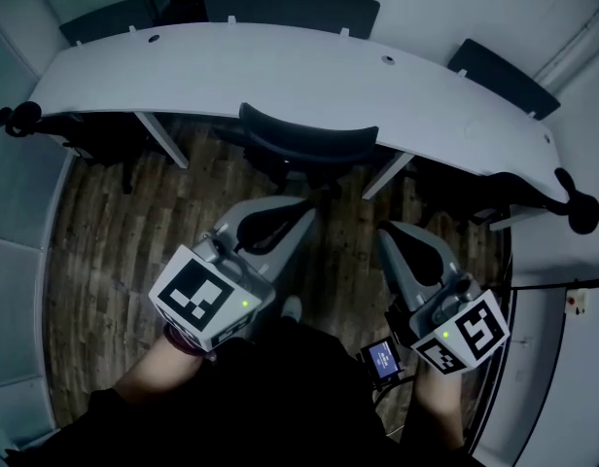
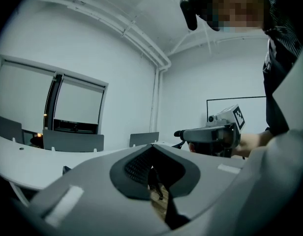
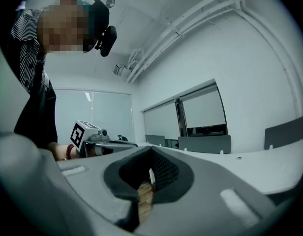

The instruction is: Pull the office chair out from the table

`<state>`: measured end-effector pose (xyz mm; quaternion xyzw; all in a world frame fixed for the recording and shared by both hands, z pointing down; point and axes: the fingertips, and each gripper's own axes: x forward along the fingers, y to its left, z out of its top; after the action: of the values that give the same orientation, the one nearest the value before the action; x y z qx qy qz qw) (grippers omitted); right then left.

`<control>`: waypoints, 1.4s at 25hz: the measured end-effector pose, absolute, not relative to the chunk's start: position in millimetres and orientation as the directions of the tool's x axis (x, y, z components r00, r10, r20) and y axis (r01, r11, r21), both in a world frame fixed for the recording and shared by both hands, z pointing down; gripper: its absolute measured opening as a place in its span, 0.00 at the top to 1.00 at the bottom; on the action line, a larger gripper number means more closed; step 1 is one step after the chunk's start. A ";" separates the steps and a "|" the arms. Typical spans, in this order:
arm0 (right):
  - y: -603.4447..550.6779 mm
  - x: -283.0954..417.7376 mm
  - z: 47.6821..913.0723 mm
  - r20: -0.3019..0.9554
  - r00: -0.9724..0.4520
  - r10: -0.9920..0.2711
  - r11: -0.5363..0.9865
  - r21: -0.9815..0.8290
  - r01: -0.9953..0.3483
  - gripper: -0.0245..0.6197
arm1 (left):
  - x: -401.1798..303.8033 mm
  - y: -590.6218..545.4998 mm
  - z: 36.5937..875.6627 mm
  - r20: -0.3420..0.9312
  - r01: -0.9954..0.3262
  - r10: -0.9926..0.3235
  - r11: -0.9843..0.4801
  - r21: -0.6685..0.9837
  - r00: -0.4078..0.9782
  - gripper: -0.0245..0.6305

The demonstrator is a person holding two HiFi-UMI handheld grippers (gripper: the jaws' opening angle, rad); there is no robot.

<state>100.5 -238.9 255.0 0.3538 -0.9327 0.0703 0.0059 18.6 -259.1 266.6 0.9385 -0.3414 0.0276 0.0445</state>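
Note:
The black office chair [image 1: 309, 144] stands tucked under the front edge of the curved white table [image 1: 280, 66], with only its backrest and part of the seat showing. My left gripper [image 1: 307, 210] is held level a little in front of the chair, its tips pointing at the backrest, jaws shut and empty. My right gripper [image 1: 385, 233] is beside it on the right, also shut and empty, clear of the chair. In the left gripper view the jaws [image 2: 152, 168] meet, with the right gripper [image 2: 210, 134] beyond. The right gripper view shows its jaws [image 3: 150, 176] closed and the left gripper [image 3: 100, 139] alongside.
More dark chairs stand behind the table [image 1: 290, 8] [image 1: 105, 17] [image 1: 504, 76]. White table legs [image 1: 163, 139] [image 1: 387, 175] flank the office chair. Dark chair parts stick out at both table ends [image 1: 17, 117] [image 1: 577, 207]. The floor [image 1: 115, 232] is wood plank. White walls close in on both sides.

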 end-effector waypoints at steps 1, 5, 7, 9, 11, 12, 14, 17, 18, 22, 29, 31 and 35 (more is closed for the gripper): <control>-245.2 103.0 257.4 0.062 -0.754 -0.654 0.744 -0.129 -0.656 0.96 | 20.1 -265.6 268.3 0.085 -0.650 -0.645 -0.757 0.066 0.760 0.96; -268.4 110.6 264.0 0.058 -0.766 -0.640 0.755 -0.138 -0.642 0.96 | 15.8 -286.8 278.4 0.098 -0.688 -0.681 -0.721 0.076 0.725 0.96; -279.7 110.7 265.8 0.053 -0.771 -0.634 0.759 -0.147 -0.634 0.96 | 8.9 -296.2 282.9 0.109 -0.705 -0.697 -0.705 0.077 0.709 0.96; -292.1 107.5 271.6 0.057 -0.779 -0.624 0.764 -0.161 -0.624 0.96 | 0.4 -307.9 287.2 0.124 -0.720 -0.710 -0.689 0.076 0.693 0.96; -305.6 101.3 281.8 0.071 -0.787 -0.612 0.768 -0.182 -0.614 0.96 | -9.8 -318.0 291.1 0.141 -0.734 -0.722 -0.674 0.077 0.678 0.96; -312.5 97.3 286.1 0.078 -0.791 -0.607 0.769 -0.191 -0.610 0.96 | -15.5 -321.7 292.7 0.146 -0.739 -0.726 -0.669 0.076 0.672 0.96; -326.2 86.5 288.9 0.082 -0.795 -0.601 0.773 -0.195 -0.604 0.96 | -29.4 -328.9 296.6 0.154 -0.747 -0.733 -0.660 0.077 0.663 0.96; -346.2 62.2 282.6 0.086 -0.798 -0.597 0.783 -0.155 -0.603 0.96 | -54.5 -346.8 302.6 0.162 -0.754 -0.737 -0.650 0.095 0.656 0.96; -353.3 54.6 279.9 0.090 -0.796 -0.599 0.784 -0.138 -0.606 0.96 | -59.4 -354.5 302.4 0.164 -0.749 -0.731 -0.656 0.096 0.662 0.96; -379.5 38.7 269.3 0.101 -0.775 -0.624 0.766 -0.114 -0.632 0.96 | -49.5 -381.3 289.8 0.171 -0.667 -0.658 -0.745 -0.008 0.733 0.96; -428.2 25.9 261.5 0.128 -0.715 -0.687 0.713 -0.073 -0.698 0.96 | -56.6 -427.1 296.7 0.129 -0.597 -0.589 -0.801 0.040 0.798 0.96; -440.4 23.4 259.1 0.129 -0.699 -0.704 0.697 -0.066 -0.714 0.96 | -59.5 -442.0 296.1 0.121 -0.583 -0.575 -0.811 0.049 0.810 0.96; -459.5 21.8 262.9 0.153 -0.661 -0.734 0.660 -0.068 -0.748 0.96 | -63.8 -464.6 296.5 0.117 -0.538 -0.529 -0.841 0.056 0.840 0.96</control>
<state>21.8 -459.5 262.9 0.4077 -0.9092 0.0626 0.0563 -63.8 -464.6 296.5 0.9583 -0.2783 0.0484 0.0431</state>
